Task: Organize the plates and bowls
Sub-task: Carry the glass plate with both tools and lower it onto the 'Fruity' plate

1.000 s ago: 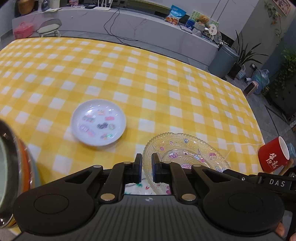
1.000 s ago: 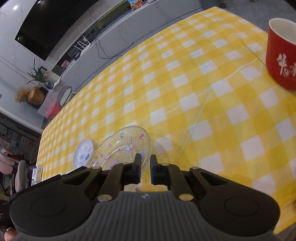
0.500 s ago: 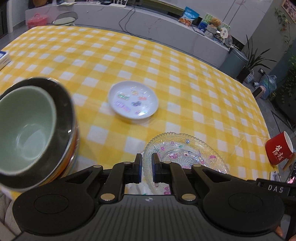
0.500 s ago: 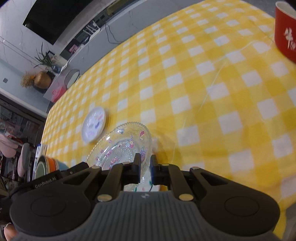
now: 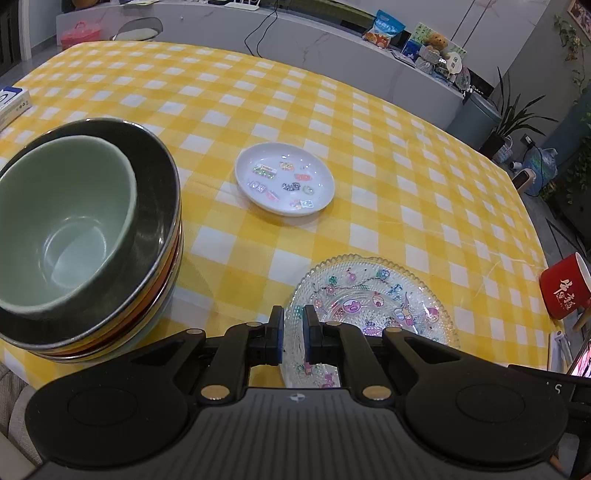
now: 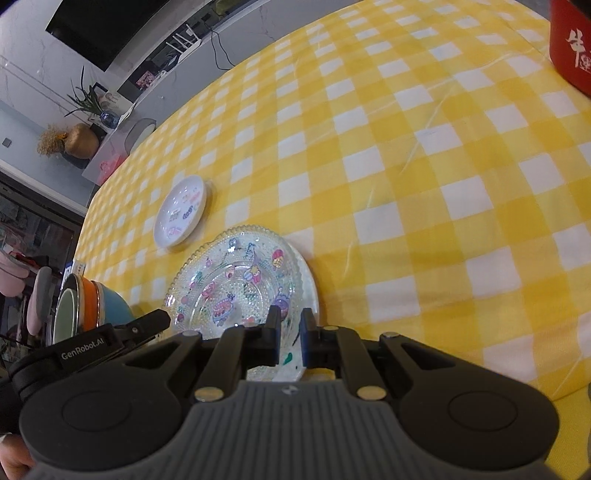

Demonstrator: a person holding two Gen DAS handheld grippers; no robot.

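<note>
A clear glass plate (image 5: 369, 295) with cartoon stickers is held low over the yellow checked table (image 5: 388, 155). My left gripper (image 5: 293, 334) is shut on its near-left rim. My right gripper (image 6: 288, 334) is shut on the near-right rim of the same glass plate (image 6: 240, 277). A stack of bowls (image 5: 85, 221) stands just left of it, with a pale green bowl inside a dark one on top of orange and blue ones. A small white plate (image 5: 284, 179) with stickers lies further back on the cloth. The right wrist view shows this white plate (image 6: 181, 210) and the bowl stack (image 6: 77, 306) to the left.
A red mug (image 5: 563, 291) stands near the table's right edge, right of the glass plate. A blue and white box (image 5: 13, 101) lies at the far left edge. Beyond the table run a grey counter (image 5: 332, 40) with packets and a chair (image 5: 136, 31).
Both grippers have carried the glass plate leftward and a little lower. The bowl stack has come fully into the left wrist view, and the red mug has slid toward the right edge.
</note>
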